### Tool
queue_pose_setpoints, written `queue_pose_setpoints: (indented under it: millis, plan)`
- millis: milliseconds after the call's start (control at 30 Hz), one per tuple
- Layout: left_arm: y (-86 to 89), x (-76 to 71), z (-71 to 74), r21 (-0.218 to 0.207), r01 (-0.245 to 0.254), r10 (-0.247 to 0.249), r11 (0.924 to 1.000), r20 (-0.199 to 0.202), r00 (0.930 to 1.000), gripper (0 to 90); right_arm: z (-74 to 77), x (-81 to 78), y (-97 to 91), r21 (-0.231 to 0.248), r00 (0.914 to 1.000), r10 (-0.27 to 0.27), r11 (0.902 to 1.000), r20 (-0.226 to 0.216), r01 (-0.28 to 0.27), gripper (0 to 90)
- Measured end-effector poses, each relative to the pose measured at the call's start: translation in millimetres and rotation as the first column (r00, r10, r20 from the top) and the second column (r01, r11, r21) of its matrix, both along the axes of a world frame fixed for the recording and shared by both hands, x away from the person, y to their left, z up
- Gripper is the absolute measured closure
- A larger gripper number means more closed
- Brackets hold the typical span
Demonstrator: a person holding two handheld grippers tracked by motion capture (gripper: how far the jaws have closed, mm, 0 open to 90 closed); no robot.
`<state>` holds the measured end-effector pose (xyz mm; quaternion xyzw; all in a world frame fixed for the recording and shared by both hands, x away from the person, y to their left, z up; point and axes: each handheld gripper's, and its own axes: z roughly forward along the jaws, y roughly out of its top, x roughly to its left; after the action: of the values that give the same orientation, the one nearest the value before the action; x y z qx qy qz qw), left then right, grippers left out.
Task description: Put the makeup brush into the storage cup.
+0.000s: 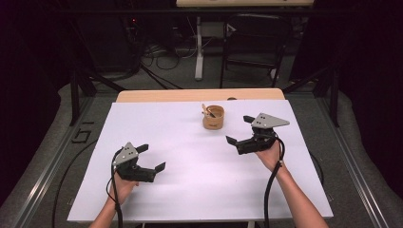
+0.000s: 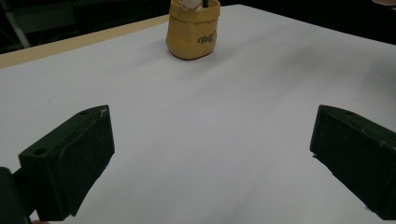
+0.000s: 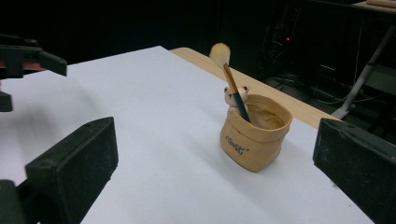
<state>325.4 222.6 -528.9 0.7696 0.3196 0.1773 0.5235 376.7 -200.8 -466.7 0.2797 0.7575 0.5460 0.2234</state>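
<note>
A tan bag-shaped pot [image 1: 213, 118] [image 2: 193, 29] [image 3: 255, 135] stands on the white sheet [image 1: 190, 166] near its far edge. A brush [image 3: 231, 79] with a pale tip leans in it beside a small figurine [image 3: 233, 94]. My right gripper [image 1: 240, 129] [image 3: 215, 168] hovers open to the right of the pot, its jaws wide with nothing between them. My left gripper [image 1: 152, 158] [image 2: 212, 154] stays open near the front left of the sheet, with bare white sheet between its jaws. The left gripper [image 3: 21, 60] is also at the far left of the right gripper view.
The wooden table edge [image 1: 199, 95] runs behind the white sheet. Beyond it stand a dark chair [image 1: 254, 45], a white table leg [image 1: 198, 47] and cables on the floor. Black cables trail from both grippers toward the front edge.
</note>
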Motion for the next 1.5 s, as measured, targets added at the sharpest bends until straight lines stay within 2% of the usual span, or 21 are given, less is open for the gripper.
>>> queue_pose_setpoints:
  millis: [167,267,367,433,467,500,533,567,667,733,933,1000,1300,1500]
  plan:
    - [1.4,-2.1,1.9,-0.005,0.015,-0.015,0.9999,0.006,0.9999,0.0,0.2,-16.9,-4.9,0.015,0.9999,0.003,0.9999,0.013,-0.003,0.0]
    - [1.5,-4.3,3.6,0.004,0.003,-0.003,1.0000,0.015,0.9999,0.0,-1.5,-26.6,-6.9,0.006,0.9998,0.001,1.0000,0.022,-0.002,0.0]
    - [3.1,-6.0,5.0,-0.011,0.009,-0.008,0.9999,0.024,0.9997,0.0,-5.0,-36.9,-10.6,0.006,0.9999,0.001,1.0000,0.011,-0.001,0.0]
    - [4.5,-8.1,6.5,-0.005,0.010,-0.010,0.9999,0.027,0.9996,0.0,-7.6,-41.8,-11.5,0.007,0.9999,0.002,1.0000,0.015,-0.002,0.0]
    - [4.9,-11.7,8.9,0.041,-0.031,0.030,0.9987,0.030,0.9991,0.0,-8.9,-44.7,-11.7,0.006,0.9999,0.004,1.0000,0.016,-0.004,0.0]
    - [8.4,-12.6,11.3,0.062,0.009,-0.009,0.9980,0.005,0.9999,0.0,-9.8,-47.8,-11.9,0.005,0.9999,0.005,1.0000,0.017,-0.005,0.0]
    - [9.2,-13.6,10.6,0.051,0.017,-0.018,0.9985,0.013,0.9998,0.0,-10.4,-50.6,-12.3,-0.001,0.9998,0.006,1.0000,0.018,-0.006,0.0]
    - [7.4,-13.8,6.9,0.000,0.008,-0.008,1.0000,0.049,0.9987,0.0,-11.1,-53.0,-12.7,0.001,0.9998,0.008,1.0000,0.020,-0.008,0.0]
    - [11.3,-16.8,6.5,0.015,0.011,-0.011,0.9998,0.057,0.9983,0.0,-13.6,-59.2,-14.2,0.016,0.9998,0.008,0.9998,0.016,-0.008,0.0]
    - [13.8,-19.8,5.9,0.020,-0.005,0.004,0.9998,0.060,0.9982,0.0,-15.6,-62.2,-15.2,0.015,0.9998,0.010,0.9998,0.015,-0.010,0.0]
    - [22.5,-28.0,3.2,0.033,0.004,-0.006,0.9995,0.060,0.9982,0.0,-24.7,-75.3,-18.5,0.013,0.9999,0.007,0.9999,0.015,-0.007,0.0]
    - [24.1,-30.9,2.8,0.050,-0.004,0.000,0.9987,0.067,0.9977,0.0,-27.1,-79.3,-19.7,0.016,0.9996,0.005,0.9998,0.028,-0.006,0.0]
    - [32.3,-42.0,-1.4,0.037,0.001,-0.004,0.9993,0.071,0.9975,0.0,-35.1,-94.4,-27.7,0.001,0.9995,-0.003,1.0000,0.030,0.003,0.0]
    - [36.5,-48.1,-5.3,0.041,-0.002,-0.001,0.9992,0.085,0.9963,0.0,-43.2,-101.8,-33.8,0.012,0.9992,-0.013,0.9998,0.039,0.013,0.0]
